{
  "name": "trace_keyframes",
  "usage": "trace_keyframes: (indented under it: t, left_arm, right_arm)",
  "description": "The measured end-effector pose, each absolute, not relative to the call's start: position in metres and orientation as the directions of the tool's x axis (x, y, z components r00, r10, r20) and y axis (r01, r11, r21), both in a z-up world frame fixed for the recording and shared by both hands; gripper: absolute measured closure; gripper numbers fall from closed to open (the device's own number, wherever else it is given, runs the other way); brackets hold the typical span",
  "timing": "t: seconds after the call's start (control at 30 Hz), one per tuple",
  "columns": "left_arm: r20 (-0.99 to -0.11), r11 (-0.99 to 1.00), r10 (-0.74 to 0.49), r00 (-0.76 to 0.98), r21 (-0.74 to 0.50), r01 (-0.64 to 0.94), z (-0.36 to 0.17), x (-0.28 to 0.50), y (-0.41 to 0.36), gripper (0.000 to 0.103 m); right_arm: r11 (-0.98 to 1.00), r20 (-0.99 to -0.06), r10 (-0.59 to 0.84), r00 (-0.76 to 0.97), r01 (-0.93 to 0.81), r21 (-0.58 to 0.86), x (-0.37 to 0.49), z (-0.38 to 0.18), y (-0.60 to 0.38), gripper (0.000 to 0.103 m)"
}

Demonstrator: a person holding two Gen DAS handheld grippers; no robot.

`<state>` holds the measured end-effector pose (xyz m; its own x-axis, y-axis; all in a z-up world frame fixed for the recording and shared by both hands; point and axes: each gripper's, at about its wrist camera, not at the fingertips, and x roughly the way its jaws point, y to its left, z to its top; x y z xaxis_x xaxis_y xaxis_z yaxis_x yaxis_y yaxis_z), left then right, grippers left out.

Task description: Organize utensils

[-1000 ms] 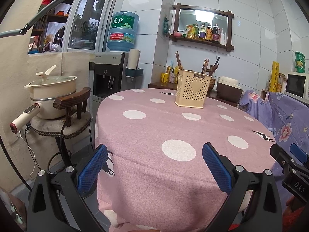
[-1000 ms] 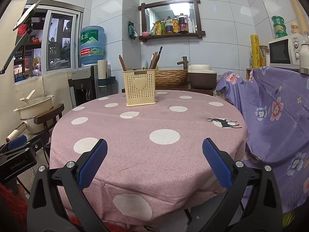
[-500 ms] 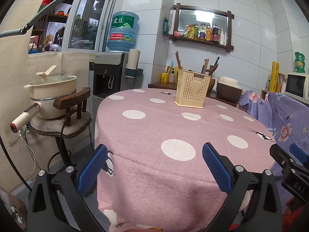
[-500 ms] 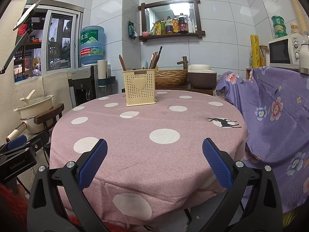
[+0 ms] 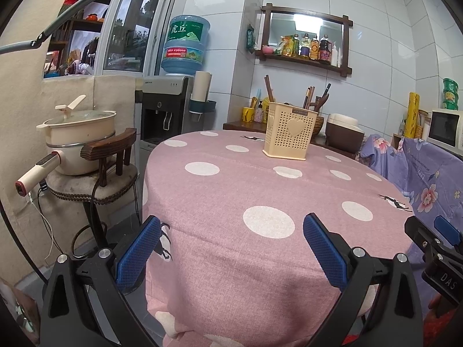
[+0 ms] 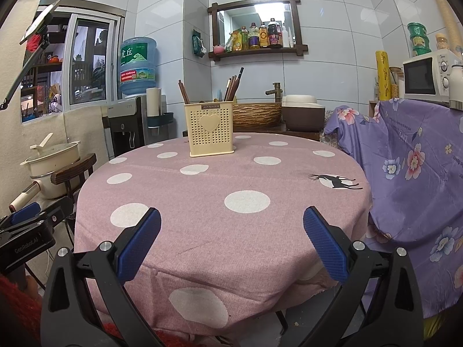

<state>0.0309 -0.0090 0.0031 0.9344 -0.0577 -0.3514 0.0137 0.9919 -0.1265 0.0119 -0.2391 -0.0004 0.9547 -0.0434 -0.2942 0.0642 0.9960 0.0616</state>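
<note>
Several chopsticks (image 6: 230,86) stand in the cream holder (image 6: 210,128) far across the table (image 6: 260,225), well beyond the left gripper (image 5: 231,231) and right gripper (image 6: 231,225), both spread wide and empty.

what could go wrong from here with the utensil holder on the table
1. The tall cream perforated plastic utensil holder stands far across the pink polka-dot tablecloth; a long reach by the open right gripper or left gripper might tip it.
2. Dragging could bunch the loose cloth.
</note>
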Motion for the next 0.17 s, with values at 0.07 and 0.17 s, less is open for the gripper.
trace_keyframes:
  t: [0.07, 0.17]
  left_arm:
    - [-0.352, 0.992, -0.058, 0.934, -0.127, 0.013, 0.0031, 0.0309, -0.0091, 0.005]
    - [-0.356, 0.992, -0.057, 0.933, -0.128, 0.012, 0.0015, 0.0315, -0.0092, 0.005]
  right_arm:
    - [0.996, -0.294, -0.043, 0.955, 0.064, 0.062, 0.0122, -0.0001, -0.2393, 0.006]
    - [0.996, -0.294, -0.042, 0.955, 0.063, 0.062, 0.0123, 0.0001, -0.2395, 0.006]
